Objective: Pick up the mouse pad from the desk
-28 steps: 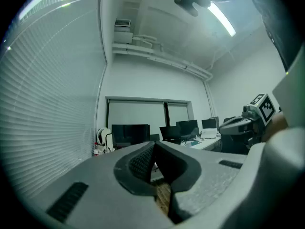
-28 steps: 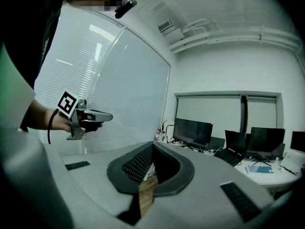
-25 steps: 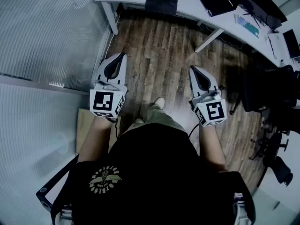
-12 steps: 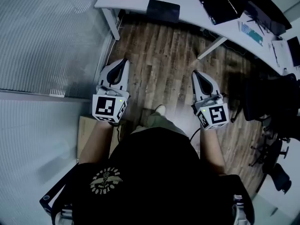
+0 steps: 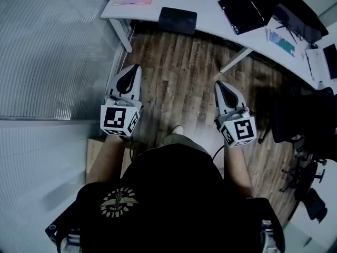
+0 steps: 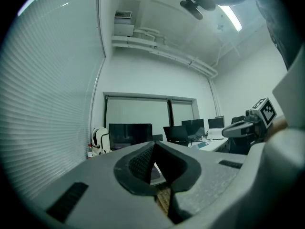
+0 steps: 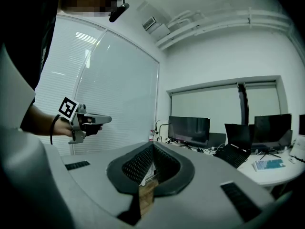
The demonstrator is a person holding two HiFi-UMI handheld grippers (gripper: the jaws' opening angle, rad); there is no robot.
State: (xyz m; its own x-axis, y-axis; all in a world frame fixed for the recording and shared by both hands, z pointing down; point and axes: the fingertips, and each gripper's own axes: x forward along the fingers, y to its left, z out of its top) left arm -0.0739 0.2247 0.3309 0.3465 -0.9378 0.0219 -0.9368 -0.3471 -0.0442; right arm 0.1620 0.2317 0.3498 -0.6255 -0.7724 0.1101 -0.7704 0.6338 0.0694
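One dark rectangular mouse pad (image 5: 178, 20), flat at white desk (image 5: 210, 12) edge

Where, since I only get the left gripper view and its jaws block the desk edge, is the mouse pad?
Observer: In the head view the mouse pad lies at the near edge of the desk, ahead and roughly midway between the left gripper and the right gripper.
Operator: Is the right gripper free?
Observer: Yes. The right gripper view shows its jaws together with nothing between them.
Operator: Are we at the desk?
Observer: No. Wood floor shows between both gripper tips and the desk's edge.
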